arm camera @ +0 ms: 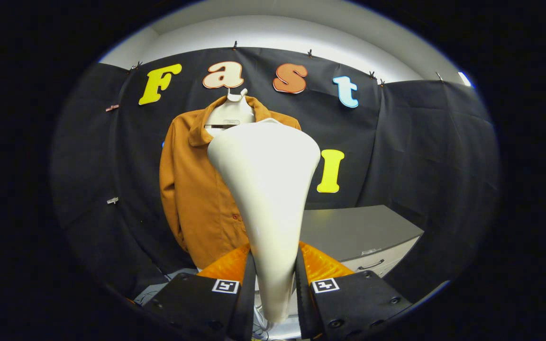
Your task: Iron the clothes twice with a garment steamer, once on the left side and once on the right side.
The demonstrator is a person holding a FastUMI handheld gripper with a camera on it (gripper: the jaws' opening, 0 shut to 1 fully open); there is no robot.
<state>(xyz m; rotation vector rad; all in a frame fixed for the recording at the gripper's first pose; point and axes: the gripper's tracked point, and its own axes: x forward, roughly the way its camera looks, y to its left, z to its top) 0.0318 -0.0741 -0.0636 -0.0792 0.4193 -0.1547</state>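
A white garment steamer (268,189) stands upright between my fingers, its narrow handle clamped by both of them and its wide head flaring upward. My gripper (275,277) is shut on that handle. Beyond the steamer an orange-brown shirt (192,189) hangs on a white hanger (229,111) against the booth's black wall. The steamer head covers the shirt's right half and sits a little short of the cloth; whether it touches the fabric I cannot tell.
A grey cabinet (363,232) with a drawer handle stands to the right of the shirt, low behind the steamer. Black cloth walls close in on the left, back and right.
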